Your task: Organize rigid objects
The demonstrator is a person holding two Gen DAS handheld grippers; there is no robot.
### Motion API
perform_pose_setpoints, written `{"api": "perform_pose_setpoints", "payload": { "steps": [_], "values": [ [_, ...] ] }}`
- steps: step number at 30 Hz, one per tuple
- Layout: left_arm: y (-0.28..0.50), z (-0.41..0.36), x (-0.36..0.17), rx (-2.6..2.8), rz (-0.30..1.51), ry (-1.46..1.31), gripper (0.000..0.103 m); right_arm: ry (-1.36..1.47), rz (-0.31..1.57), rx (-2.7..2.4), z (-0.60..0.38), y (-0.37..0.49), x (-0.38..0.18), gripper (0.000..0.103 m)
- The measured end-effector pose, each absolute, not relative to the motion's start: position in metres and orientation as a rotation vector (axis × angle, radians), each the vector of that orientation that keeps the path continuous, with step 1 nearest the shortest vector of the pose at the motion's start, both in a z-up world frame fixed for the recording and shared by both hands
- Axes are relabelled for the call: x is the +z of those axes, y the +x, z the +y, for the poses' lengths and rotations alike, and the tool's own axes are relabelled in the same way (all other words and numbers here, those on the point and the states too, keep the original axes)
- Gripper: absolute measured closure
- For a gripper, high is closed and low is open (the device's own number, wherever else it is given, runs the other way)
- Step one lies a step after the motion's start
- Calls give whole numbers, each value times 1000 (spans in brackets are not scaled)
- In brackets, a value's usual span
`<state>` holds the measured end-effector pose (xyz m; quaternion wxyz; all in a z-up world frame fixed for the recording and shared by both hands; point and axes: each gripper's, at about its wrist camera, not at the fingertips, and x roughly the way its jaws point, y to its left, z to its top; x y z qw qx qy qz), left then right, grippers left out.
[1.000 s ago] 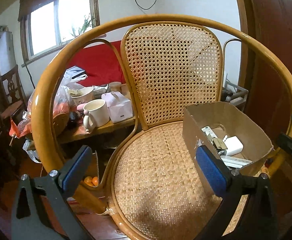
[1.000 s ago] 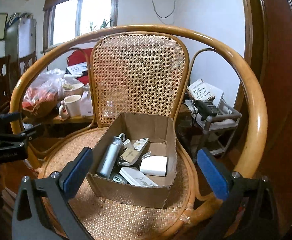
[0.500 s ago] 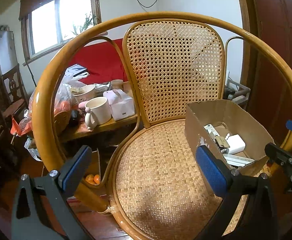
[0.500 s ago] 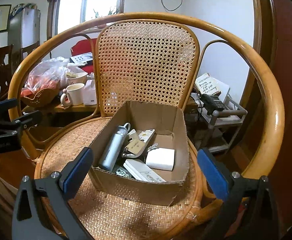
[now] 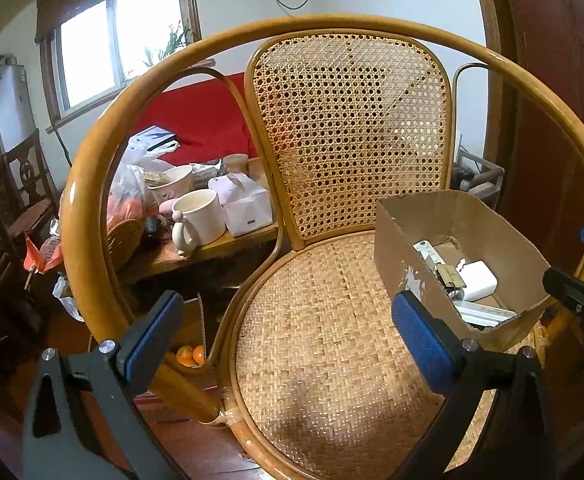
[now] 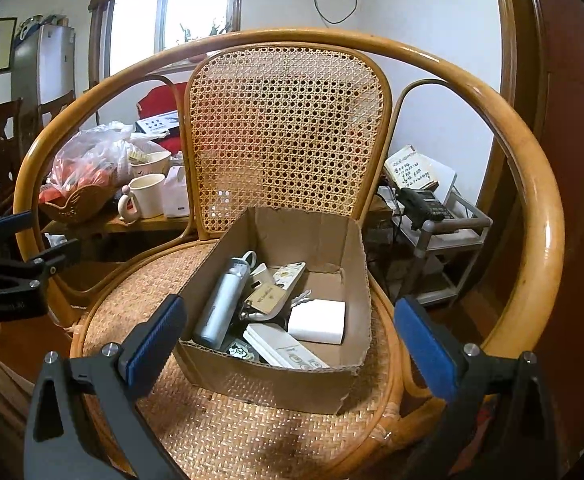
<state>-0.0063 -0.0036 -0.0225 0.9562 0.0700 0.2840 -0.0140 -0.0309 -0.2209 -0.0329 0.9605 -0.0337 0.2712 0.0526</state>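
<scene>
Cardboard box [image 6: 283, 384] on cane seat, between right tool's [image 6: 287, 340] wide-spread fingers, left tool [image 5: 287, 340] wide too

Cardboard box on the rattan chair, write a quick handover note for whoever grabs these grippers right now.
Left gripper: open, empty, over the bare woven seat.
Right gripper: open, empty, facing the box.
The open brown cardboard box sits on the round rattan chair. Inside: a silver metal bottle, a white square charger block, a flat white remote and small clutter.
Done: nothing lifted out.
Left: take the items out and arrange them.
</scene>
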Motion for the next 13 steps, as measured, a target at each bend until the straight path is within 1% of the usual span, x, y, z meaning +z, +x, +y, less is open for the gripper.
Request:
{"api": "perform_pose_setpoints", "payload": {
  "steps": [13],
  "values": [
    [-8,-4,-22,-25,565,137,1,-66,552,105,-221,-30,-32,0]
  ]
}}
